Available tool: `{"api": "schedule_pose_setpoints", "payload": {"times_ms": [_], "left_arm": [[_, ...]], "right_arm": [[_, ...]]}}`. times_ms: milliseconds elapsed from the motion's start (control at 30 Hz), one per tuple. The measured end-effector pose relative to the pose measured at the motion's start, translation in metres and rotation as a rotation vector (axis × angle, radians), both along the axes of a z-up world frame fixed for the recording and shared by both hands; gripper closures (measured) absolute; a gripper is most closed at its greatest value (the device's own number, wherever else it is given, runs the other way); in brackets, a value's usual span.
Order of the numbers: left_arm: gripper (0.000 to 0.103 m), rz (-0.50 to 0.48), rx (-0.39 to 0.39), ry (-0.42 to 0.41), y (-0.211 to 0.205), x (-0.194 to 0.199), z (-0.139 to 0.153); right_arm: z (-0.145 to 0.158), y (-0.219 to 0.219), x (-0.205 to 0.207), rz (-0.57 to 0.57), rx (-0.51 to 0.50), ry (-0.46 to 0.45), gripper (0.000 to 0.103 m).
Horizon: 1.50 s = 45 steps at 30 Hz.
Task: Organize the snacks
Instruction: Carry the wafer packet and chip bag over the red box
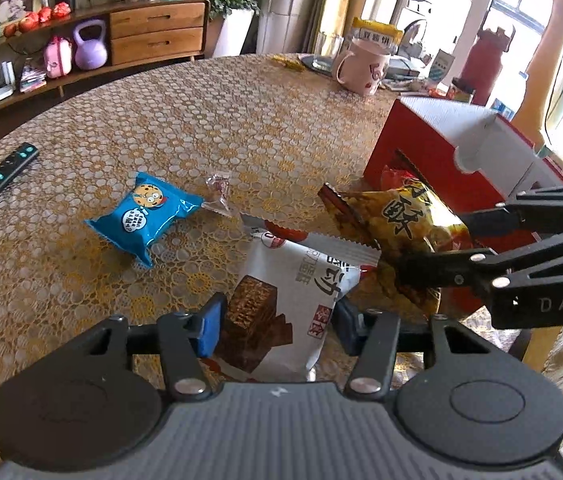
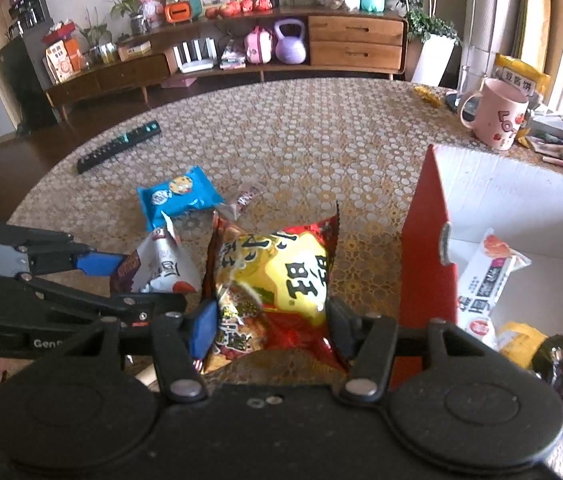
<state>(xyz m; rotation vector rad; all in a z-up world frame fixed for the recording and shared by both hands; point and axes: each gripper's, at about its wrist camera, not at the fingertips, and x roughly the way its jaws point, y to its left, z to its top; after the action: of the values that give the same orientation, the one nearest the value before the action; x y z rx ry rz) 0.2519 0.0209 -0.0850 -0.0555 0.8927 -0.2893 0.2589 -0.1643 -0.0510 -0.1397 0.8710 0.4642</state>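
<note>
Both hands are loaded. The left gripper (image 1: 277, 326) has its blue-padded fingers clamped on the white wafer packet (image 1: 293, 300), which hangs clear of the bench (image 1: 241, 120). The right gripper (image 2: 271, 326) has its fingers pressed in on the yellow-and-red snack bag (image 2: 277, 280), the wrapper crumpling between the pads, and that bag looks lifted too. From the left wrist view the right gripper sits just beside the left one with its bag nearly touching the wafer packet.

The red box (image 2: 425, 248) stands open to the right, close by the right gripper, white inside, with a white-and-red packet (image 2: 485, 276) and a few more wrappers already in it; what lies deeper in the box is hidden behind the gripper body, so I can't say how full it is. Out on the bench the blue cookie packet (image 1: 145, 216) and a small clear-wrapped candy (image 1: 219, 192) wait, near each other and well apart from the box. A remote control (image 2: 121, 146) lies at the far left edge, not part of the job.

This reads as the carry step: two snacks gripped, neither yet boxed. Next, each hand needs to swing right, over the red wall, then part its fingers above the opening. The right bag should go first, being nearer, so the two don't collide at the rim.
</note>
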Motion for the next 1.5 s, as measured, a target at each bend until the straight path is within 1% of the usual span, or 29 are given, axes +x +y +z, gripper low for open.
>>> {"api": "schedule_pose_setpoints", "payload": {"times_ms": [267,467,833,1000,1200,1400,1500], "left_arm": [[0.048,0.021,-0.003,-0.029,-0.011,-0.026,0.033],[0.048,0.02,-0.016,-0.055,-0.025,-0.044,0.058],[0.048,-0.012,-0.038,-0.126,-0.071,-0.061,0.104],[0.048,-0.036,-0.036,-0.135,-0.099,-0.06,0.114],[0.048,-0.09,-0.024,-0.143,-0.14,-0.053,0.121],[0.048,-0.136,0.005,-0.148,-0.174,-0.041,0.12],[0.048,-0.147,0.016,-0.138,-0.187,-0.031,0.116]], "right_arm": [[0.028,-0.014,-0.032,0.005,0.03,-0.046,0.046],[0.047,-0.03,-0.052,-0.016,0.05,-0.066,0.046],[0.076,-0.071,-0.078,-0.078,0.079,-0.137,0.045],[0.085,-0.094,-0.084,-0.123,0.081,-0.158,0.045],[0.088,-0.128,-0.085,-0.185,0.081,-0.174,0.045],[0.089,-0.166,-0.077,-0.254,0.074,-0.191,0.045],[0.087,-0.182,-0.071,-0.29,0.06,-0.196,0.045]]}}
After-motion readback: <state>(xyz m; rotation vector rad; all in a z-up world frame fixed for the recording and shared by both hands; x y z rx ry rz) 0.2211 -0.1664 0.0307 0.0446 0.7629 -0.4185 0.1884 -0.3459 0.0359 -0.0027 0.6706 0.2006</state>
